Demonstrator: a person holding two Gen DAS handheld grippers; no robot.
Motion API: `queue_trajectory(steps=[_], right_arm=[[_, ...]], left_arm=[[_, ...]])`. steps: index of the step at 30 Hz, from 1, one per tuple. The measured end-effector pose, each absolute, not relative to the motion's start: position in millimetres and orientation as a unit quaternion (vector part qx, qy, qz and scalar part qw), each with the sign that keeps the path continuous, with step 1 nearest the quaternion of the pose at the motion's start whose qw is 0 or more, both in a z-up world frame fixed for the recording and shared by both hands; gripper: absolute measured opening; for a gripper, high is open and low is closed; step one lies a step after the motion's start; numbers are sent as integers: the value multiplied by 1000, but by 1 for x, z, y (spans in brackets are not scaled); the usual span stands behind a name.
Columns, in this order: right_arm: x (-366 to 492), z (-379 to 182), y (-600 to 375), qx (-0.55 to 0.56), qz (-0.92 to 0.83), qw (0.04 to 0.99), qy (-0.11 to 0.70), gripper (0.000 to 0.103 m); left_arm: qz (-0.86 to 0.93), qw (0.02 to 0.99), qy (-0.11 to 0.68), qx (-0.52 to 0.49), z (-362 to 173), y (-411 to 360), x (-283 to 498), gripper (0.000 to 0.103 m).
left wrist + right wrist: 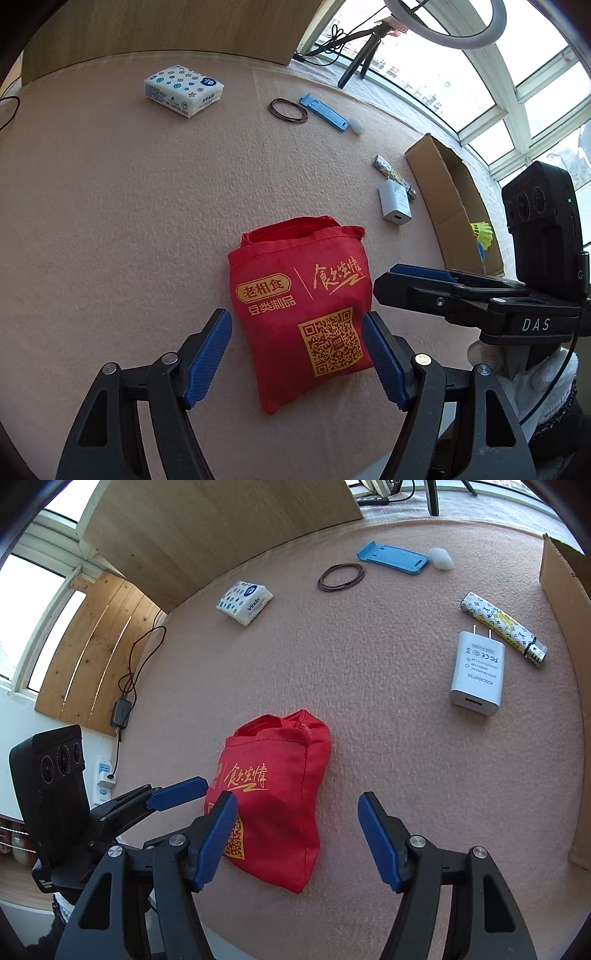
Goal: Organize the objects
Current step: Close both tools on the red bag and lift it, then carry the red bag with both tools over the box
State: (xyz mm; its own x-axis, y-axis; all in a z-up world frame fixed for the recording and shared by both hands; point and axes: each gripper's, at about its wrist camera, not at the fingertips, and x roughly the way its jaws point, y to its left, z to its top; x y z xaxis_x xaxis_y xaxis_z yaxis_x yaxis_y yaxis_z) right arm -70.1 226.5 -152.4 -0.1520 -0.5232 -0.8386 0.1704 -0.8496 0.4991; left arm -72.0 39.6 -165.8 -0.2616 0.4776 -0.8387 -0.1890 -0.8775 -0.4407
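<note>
A red cloth bag (299,295) (273,794) with gold print and a QR code lies on the pink felt table (110,221). My left gripper (295,325) is open, its blue pads on either side of the bag's lower half. My right gripper (295,801) is also open, and its left pad overlaps the bag's edge. Each gripper shows in the other's view, the right gripper (417,275) just right of the bag and the left gripper (181,794) at the bag's left. Farther off lie a tissue pack (183,89) (244,602), a white charger (395,203) (478,672) and a patterned lighter (393,177) (502,627).
An open cardboard box (454,206) (561,627) at the table's right edge holds a yellow shuttlecock (482,232). Brown hair rings (270,107) (320,582), a blue stand (323,116) (393,558) and a small white lump (357,127) (441,558) lie at the back. A wooden panel (221,524) rises behind.
</note>
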Motion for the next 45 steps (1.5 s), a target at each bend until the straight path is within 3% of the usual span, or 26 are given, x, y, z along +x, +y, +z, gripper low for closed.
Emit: queue_trajectory(steps=[25,31,45], right_arm=[[-77,-164,187,624,-732,258,-86,64],[-75,-163,189,621,-734,263,-83,59],[-75,-115,247,574,-779,227,-110,57]], left_arm=[[781,220,-109,-575,-176,53,-66,75],[783,218,-113,-572,-175,53,-65,71],[796,259,-101,-538,-134,101,-79,67]])
